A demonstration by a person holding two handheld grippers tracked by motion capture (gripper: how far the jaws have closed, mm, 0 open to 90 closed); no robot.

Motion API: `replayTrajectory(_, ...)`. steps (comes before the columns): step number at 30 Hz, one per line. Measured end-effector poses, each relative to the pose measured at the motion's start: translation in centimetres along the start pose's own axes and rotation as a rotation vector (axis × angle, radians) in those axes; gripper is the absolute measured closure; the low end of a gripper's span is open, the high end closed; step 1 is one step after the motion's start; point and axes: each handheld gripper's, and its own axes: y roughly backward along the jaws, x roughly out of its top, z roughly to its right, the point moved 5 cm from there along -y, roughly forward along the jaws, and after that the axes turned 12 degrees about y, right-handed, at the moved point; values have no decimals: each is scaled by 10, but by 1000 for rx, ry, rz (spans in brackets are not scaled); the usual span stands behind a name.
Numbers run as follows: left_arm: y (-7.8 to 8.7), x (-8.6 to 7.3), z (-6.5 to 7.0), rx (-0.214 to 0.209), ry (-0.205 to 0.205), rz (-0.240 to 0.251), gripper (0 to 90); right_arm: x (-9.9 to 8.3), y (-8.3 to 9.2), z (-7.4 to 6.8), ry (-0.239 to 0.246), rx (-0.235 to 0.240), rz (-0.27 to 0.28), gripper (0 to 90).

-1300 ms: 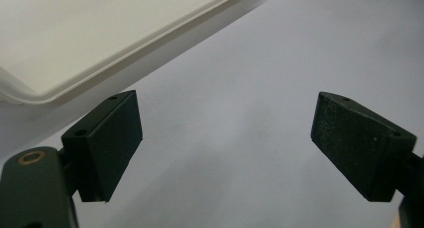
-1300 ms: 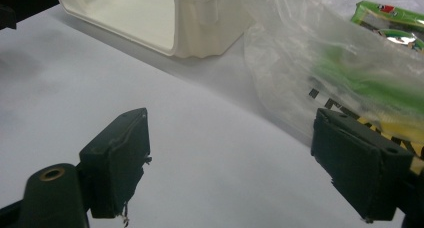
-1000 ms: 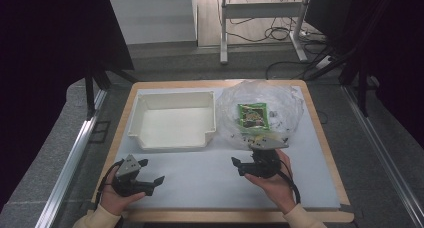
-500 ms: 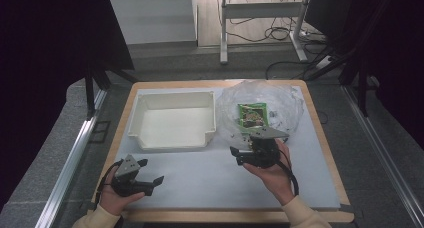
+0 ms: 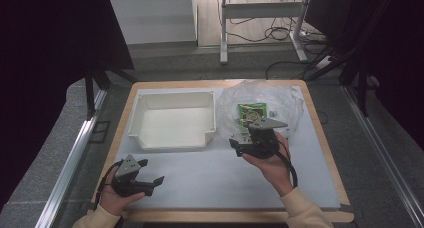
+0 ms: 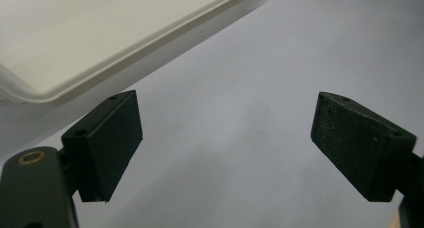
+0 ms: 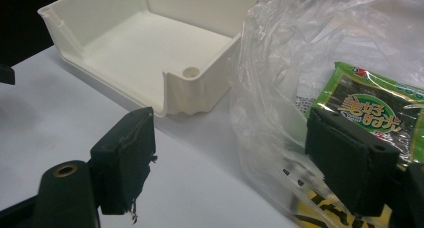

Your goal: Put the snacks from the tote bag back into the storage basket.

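A person's left hand (image 5: 114, 198) holds the left gripper (image 5: 145, 177) low at the near left, jaws spread wide. The right hand (image 5: 267, 164) holds the right gripper (image 5: 239, 144) farther forward, its jaws likewise parted and holding nothing.

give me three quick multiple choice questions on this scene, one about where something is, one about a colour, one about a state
1. Where does the green snack packet lie?
A. in the white tray
B. inside the clear plastic bag
C. on the floor

2. What colour is the tray?
A. white
B. blue
C. red

3. How is the left claw set?
A. shut on the packet
B. shut on nothing
C. open with nothing in it

Answers:
1 B: the crumpled clear bag wraps around the packet, to the right of the tray.
2 A: walls and floor are plain white.
3 C: in the left gripper view its jaws stand wide apart with bare table between them.
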Motion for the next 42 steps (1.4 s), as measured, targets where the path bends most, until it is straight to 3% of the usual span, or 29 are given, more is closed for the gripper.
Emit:
replayTrajectory(14,-1,0,0,-2,-1,-1,131,1,-13,24,-41,-19,-12,207)
replayTrajectory(24,-1,0,0,-3,0,-2,131,3,-12,32,-49,-34,6,228)
replayTrajectory(34,-1,0,0,-4,0,-1,131,-2,-18,50,-100,-39,-26,227)
replayTrajectory(42,0,0,-1,-5,3,1,131,2,-20,59,-110,-47,-27,227)
